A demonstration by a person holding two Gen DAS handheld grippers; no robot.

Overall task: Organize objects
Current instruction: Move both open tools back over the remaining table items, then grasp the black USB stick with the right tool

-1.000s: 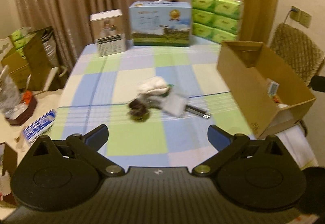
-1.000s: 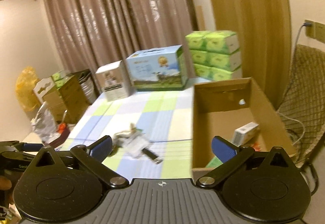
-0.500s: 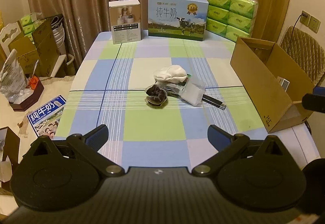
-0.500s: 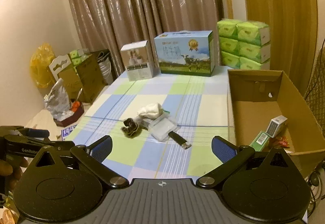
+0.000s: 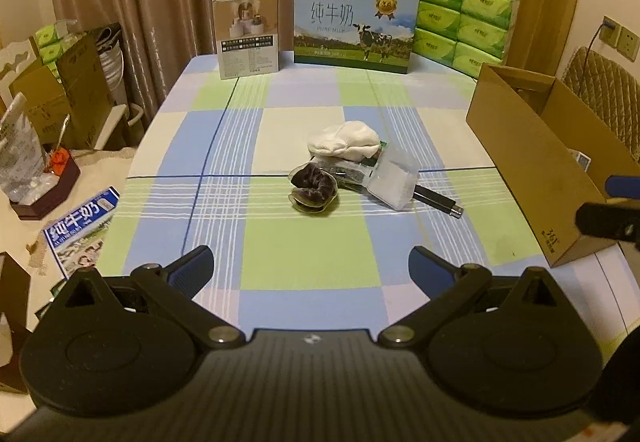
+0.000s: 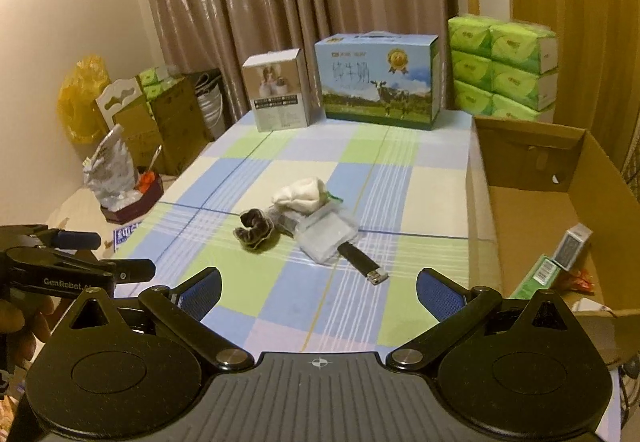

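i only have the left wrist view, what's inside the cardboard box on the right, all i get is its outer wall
Observer: The right wrist view looks down into the cardboard box. A green carton lies near its front wall.
Operator: anything else in there
Observer: A small white packet with a dark face sits just behind the carton, and an orange wrapper lies beside them.
Operator: are my right tongs open
Observer: Yes, the right tongs stand wide open over the table's near edge, with nothing between them.
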